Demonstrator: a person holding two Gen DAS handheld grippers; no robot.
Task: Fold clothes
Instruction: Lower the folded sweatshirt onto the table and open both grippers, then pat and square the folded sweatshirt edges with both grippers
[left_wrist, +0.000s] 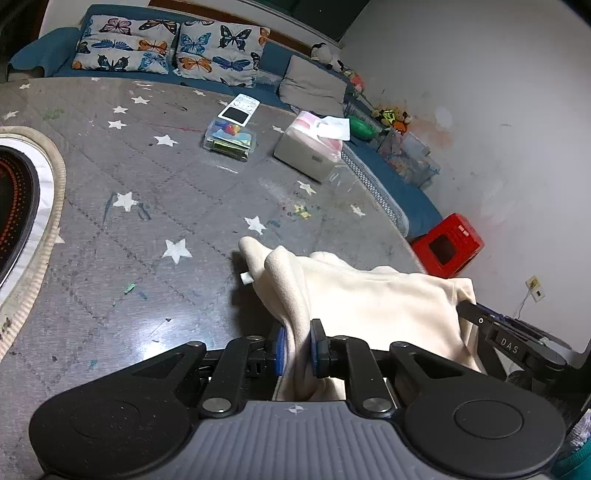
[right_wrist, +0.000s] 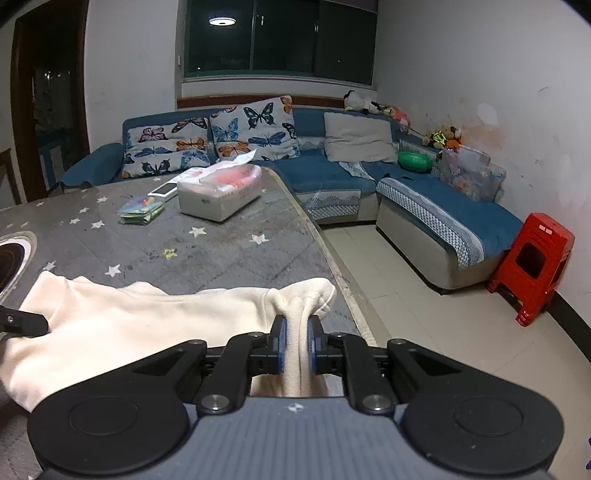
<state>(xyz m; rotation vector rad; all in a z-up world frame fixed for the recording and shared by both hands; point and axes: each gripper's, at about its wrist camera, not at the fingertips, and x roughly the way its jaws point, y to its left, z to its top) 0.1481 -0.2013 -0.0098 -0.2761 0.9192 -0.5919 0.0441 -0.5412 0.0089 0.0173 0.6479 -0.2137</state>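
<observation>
Both claws are clamped down right now. My left gripper has its blue pads pinched tight on a bunched fold of the cream garment, and my right gripper is doing the same on the other end of it. In each wrist view the cloth runs straight between the pads and down toward the camera, so no doubt about the grip on either side.

The garment itself is stretched between the two grippers over the near part of the table, the one with the grey star-print cover. From the right wrist I can see it spread out to the left, and a bit of the left gripper's black finger pokes in at the left edge there. From the left wrist the cloth spreads to the right, with the right gripper's black body at the right edge. The right end sits close to the table's edge, floor just past it.

Farther back on the table: a tissue box, a clear plastic case with colourful stuff inside, and a white remote-looking thing just behind the case. All well apart from the garment. Blue sofa with butterfly cushions behind, red stool by the wall.
</observation>
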